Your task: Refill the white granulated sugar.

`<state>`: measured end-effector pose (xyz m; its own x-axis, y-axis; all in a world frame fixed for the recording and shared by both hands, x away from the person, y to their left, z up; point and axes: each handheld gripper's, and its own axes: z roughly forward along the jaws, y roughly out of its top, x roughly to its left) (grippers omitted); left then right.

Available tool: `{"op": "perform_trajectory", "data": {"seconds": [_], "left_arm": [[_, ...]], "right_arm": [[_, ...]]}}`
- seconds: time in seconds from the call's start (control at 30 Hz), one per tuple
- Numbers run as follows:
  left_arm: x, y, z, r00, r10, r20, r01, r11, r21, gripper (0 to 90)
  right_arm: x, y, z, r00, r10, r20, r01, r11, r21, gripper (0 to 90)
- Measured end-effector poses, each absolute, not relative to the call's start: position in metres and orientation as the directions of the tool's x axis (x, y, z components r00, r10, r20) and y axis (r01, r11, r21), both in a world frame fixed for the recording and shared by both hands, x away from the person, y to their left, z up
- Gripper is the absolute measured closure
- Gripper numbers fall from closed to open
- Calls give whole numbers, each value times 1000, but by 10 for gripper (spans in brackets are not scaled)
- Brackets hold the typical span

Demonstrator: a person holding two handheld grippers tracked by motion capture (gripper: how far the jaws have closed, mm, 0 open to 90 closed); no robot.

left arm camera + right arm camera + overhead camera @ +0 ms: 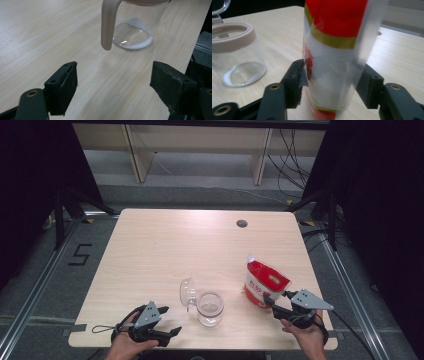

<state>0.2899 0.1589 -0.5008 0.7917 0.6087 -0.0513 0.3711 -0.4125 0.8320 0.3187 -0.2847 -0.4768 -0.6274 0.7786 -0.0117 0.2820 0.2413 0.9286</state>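
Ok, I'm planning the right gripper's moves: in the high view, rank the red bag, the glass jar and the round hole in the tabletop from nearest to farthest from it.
From the right gripper:
1. Red bag, between its jaws, at the table's right.
2. Glass jar, to its left, near the front edge, lid flipped open.
3. Round hole, far back near the table's rear edge.

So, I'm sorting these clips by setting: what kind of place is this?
Probably a lab or recording studio, not a home: a bare wooden table ringed by black curtains, with metal floor rails, loose cables and a taped "5" floor mark.
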Motion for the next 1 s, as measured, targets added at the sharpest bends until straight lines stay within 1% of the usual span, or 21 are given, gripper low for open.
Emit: {"op": "perform_trajectory", "data": {"seconds": [0.03,0.1,0.13,0.23,0.3,0.33,0.4,0.43,0.47,0.5,0.57,0.6,0.7,0.73,0.77,0.8,0.83,0.87,0.97,1.0], "left_arm": [[290,159,-501,792,609,-51,371,-412,832,212],[290,159,-501,791,610,-53,372,-409,833,210],[289,158,-501,789,612,-60,374,-400,837,209],[290,158,-501,789,612,-60,374,-400,837,208],[290,159,-501,791,610,-53,374,-412,831,207],[290,159,-501,791,610,-53,374,-412,831,207],[290,158,-501,791,610,-53,372,-409,833,207],[290,159,-500,794,606,-35,365,-430,825,207],[290,159,-500,794,607,-32,367,-438,820,206],[290,158,-500,790,611,-44,373,-423,825,206],[290,158,-501,792,608,-46,373,-423,826,206],[289,158,-501,790,612,-46,374,-421,826,206],[290,158,-500,792,609,-46,376,-427,823,206],[290,159,-500,793,609,-31,368,-438,820,206],[290,159,-500,793,609,-31,368,-438,820,206],[290,158,-500,789,612,-47,372,-416,830,206],[290,158,-500,789,612,-47,372,-416,830,206],[290,158,-501,790,611,-41,369,-422,828,206],[289,158,-501,788,614,-44,372,-419,828,206],[289,157,-502,790,611,-52,370,-408,835,206]], "right_arm": [[319,-285,-477,-627,779,-12,282,241,929,442],[322,-283,-480,-637,771,-20,278,254,926,414],[323,-282,-481,-638,770,-28,261,250,932,406],[326,-282,-483,-644,765,-15,259,237,936,384],[327,-279,-486,-644,765,-4,256,220,941,349],[329,-279,-487,-655,755,-17,250,238,939,338],[329,-277,-489,-648,762,-18,255,239,937,350],[329,-277,-489,-648,762,-18,255,239,937,350],[329,-275,-491,-647,762,1,266,225,938,339],[330,-275,-491,-651,759,-18,251,238,938,327],[331,-274,-492,-652,758,-12,252,232,940,309],[332,-273,-492,-658,753,-22,238,235,942,298],[332,-272,-493,-661,750,-10,255,238,937,273],[332,-269,-494,-655,755,25,276,208,939,266],[332,-269,-494,-655,755,25,276,208,939,266],[334,-270,-495,-662,750,-6,247,226,942,238],[334,-270,-495,-662,750,-6,247,226,942,238],[338,-269,-498,-677,736,-15,218,220,951,236],[339,-268,-501,-676,737,-16,230,231,946,210],[341,-267,-503,-674,739,-12,217,213,953,201]]}}
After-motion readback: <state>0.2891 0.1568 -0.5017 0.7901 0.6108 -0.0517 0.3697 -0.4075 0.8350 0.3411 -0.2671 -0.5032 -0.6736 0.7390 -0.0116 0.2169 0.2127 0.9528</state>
